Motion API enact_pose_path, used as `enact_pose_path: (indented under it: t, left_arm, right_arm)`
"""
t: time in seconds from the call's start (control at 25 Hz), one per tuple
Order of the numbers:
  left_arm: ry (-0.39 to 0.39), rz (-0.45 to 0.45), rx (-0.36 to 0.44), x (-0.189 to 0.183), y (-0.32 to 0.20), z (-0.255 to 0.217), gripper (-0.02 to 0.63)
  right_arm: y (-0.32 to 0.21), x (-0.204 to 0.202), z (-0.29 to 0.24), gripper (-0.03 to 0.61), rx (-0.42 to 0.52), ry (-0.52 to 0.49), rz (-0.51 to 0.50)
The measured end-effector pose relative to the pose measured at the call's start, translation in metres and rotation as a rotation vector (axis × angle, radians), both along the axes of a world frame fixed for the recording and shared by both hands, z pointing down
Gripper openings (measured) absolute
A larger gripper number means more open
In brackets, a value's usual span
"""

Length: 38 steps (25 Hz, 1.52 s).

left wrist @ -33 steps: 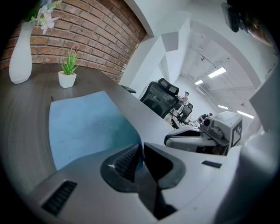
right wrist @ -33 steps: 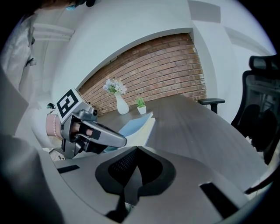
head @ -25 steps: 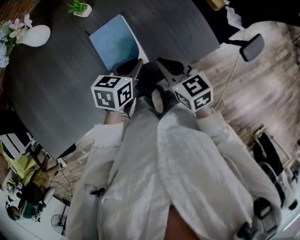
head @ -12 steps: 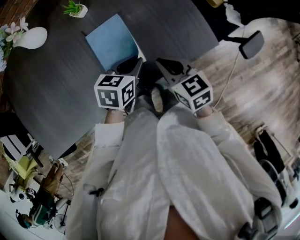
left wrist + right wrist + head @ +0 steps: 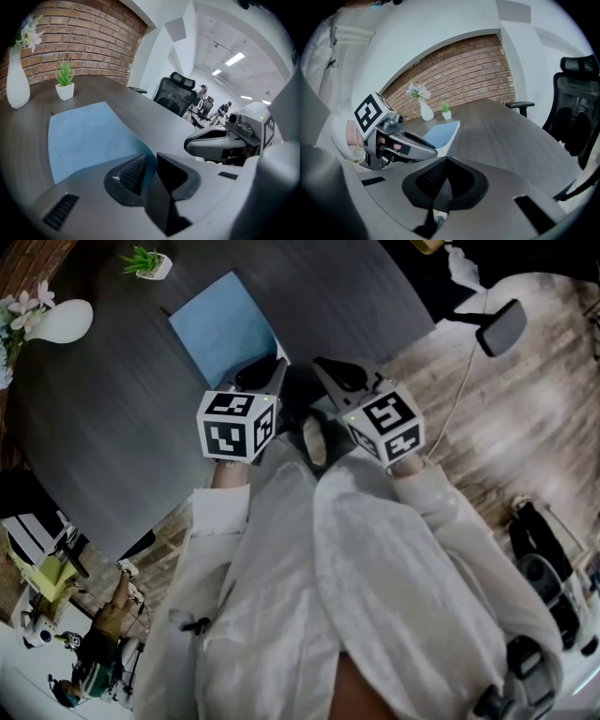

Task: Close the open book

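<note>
The book lies shut and flat on the dark table, blue cover up, with white page edges along its right side. My left gripper hovers at the book's near corner. In the left gripper view its jaws have just been opening and stand apart. The blue cover shows through the gap, and neither pad presses on it. My right gripper is just right of the left one, off the book, its jaws shut on nothing. The right gripper view shows the left gripper over the book.
A white vase with flowers and a small potted plant stand at the table's far left. A black office chair is beyond the table's right edge. The table's near rim runs under my arms, with wooden floor to the right.
The left gripper's marker cube has rolled slightly and shifted a little to the right. The book and the right gripper have stayed where they were.
</note>
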<state>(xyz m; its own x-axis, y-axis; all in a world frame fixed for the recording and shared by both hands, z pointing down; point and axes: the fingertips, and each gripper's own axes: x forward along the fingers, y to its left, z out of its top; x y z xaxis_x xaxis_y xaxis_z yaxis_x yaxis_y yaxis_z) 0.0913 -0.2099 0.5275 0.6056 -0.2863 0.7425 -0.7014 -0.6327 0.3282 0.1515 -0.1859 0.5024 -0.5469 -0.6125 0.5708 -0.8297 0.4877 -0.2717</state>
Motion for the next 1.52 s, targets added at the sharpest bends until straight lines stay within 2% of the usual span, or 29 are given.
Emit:
enact_pose_path:
  t: [0.2,0.72,1.12,1.52]
  left_arm:
    - [-0.069,0.044,0.051,0.002,0.001,0.001,0.075]
    - [-0.086,0.105,0.101,0.005,0.007,0.001,0.094]
    - [-0.043,0.123,0.076,0.012,0.015,-0.004,0.155]
    - [0.001,0.126,0.069,0.003,0.027,-0.020,0.156]
  right_arm:
    - [-0.001,-0.001,-0.001,0.006,0.000,-0.002,0.002]
    - [-0.001,-0.001,-0.002,0.006,0.002,0.014,0.007]
    - [-0.001,-0.005,-0.008,0.006,0.002,0.015,-0.019]
    - [-0.013,-0.007,-0.019,0.006,0.020,-0.018,-0.009]
